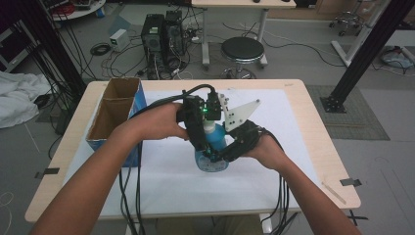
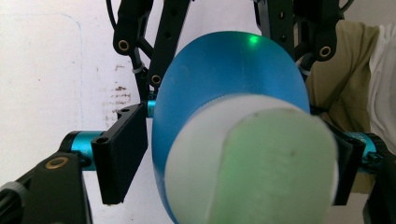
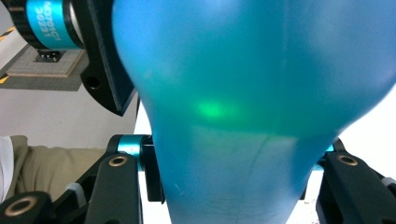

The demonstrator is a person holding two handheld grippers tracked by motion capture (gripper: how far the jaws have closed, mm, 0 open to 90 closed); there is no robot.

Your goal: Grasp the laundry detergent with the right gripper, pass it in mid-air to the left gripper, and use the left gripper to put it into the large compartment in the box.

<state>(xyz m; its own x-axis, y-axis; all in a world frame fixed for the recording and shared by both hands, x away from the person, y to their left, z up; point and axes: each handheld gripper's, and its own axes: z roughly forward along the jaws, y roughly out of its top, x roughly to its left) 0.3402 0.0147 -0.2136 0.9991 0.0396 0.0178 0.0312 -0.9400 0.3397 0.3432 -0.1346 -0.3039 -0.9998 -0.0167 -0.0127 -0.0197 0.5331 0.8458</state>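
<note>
On the white mat [image 1: 161, 181] that covers the middle of the wooden table [image 1: 313, 147], one blue bottle [image 1: 213, 147] stands between two hand-held grippers. It is translucent blue with a white cap [image 2: 252, 163], which the left gripper view looks down on from close above. The left gripper [image 1: 201, 139] comes in from the left side of the bottle, its two black jaws closed against the upper part just below the cap, one jaw on each side in its own view. The right gripper [image 1: 234, 147] reaches in from the right and lower down; in the right gripper view its two jaws press the narrower part of the bottle from both sides, so it too is grasping the bottle. One green light spot glows on the blue surface in each gripper view. Two bare forearms enter from the bottom of the high view, one hand on each gripper. Near the left edge of the table stands one open cardboard box [image 1: 117, 110] with two compartments and a blue outer side. Beyond the table, on the floor, are one black round stool [image 1: 242, 51] and two dark computer towers [image 1: 164, 32].
</note>
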